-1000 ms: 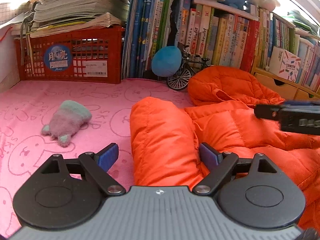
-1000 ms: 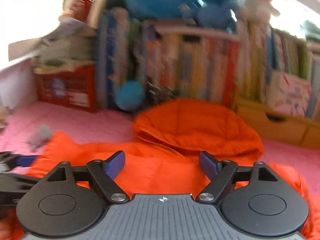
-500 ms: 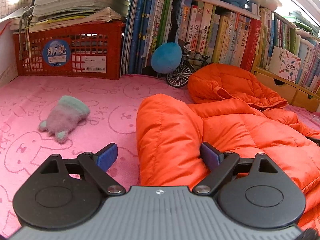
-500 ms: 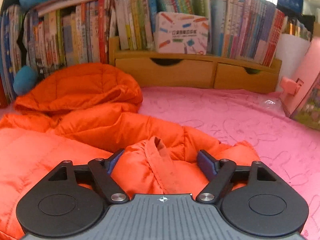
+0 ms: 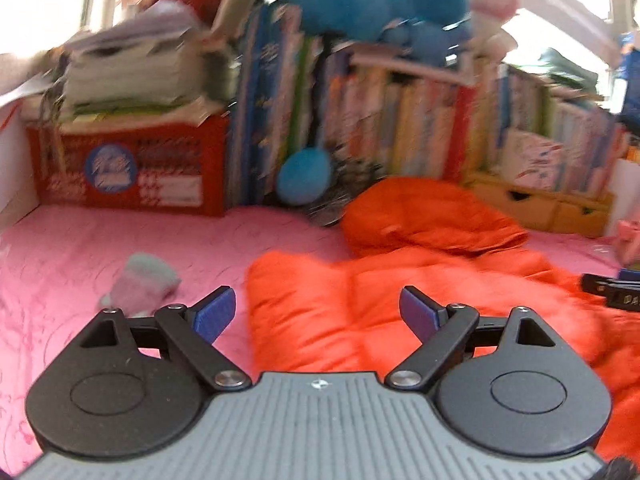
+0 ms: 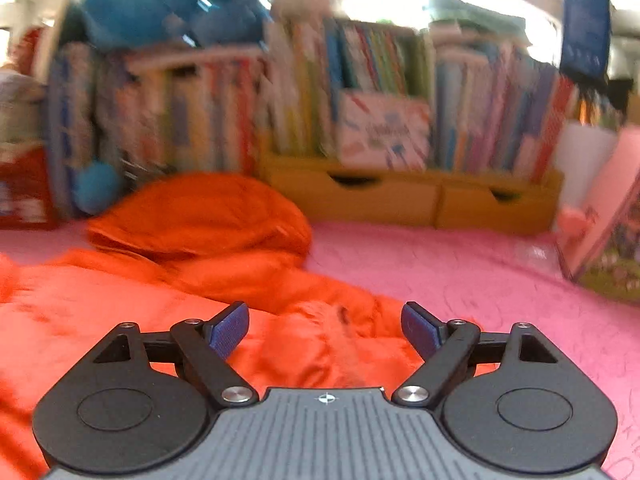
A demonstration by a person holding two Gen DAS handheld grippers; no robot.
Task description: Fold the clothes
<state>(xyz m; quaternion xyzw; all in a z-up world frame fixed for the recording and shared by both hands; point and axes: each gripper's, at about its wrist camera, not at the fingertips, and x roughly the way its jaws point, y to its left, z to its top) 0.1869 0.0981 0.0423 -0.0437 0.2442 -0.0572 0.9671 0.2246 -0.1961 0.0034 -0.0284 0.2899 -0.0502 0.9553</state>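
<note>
Pulling back now, both tools at once! The left tool [image 5: 316,312] sits higher and farther off than half a second ago: the left sleeve of the orange jacket [image 5: 400,300], which filled the gap between its blue fingers, now lies lower centre in the frame, out beyond the tips. Its jaws stand wide apart, holding nothing. The whole view is smeared with motion, so the shelf of books [image 5: 400,120] and the red crate [image 5: 132,172] at upper left come through as a blur.

Over in the right wrist view, same story. The right tool [image 6: 324,330] is spread wide too, empty, and the crumpled cuff [image 6: 332,320] that sat right between its fingers now shows just ahead of them, lower centre. The jacket lies spread on the pink bed cover [image 6: 460,272], hood [image 6: 200,212] bunched at centre left toward the shelf.

What it means, by my reading: neither sleeve is gripped, and no clean fold shows on the body. Whether this is a release or a fresh approach, I can't say.
</note>
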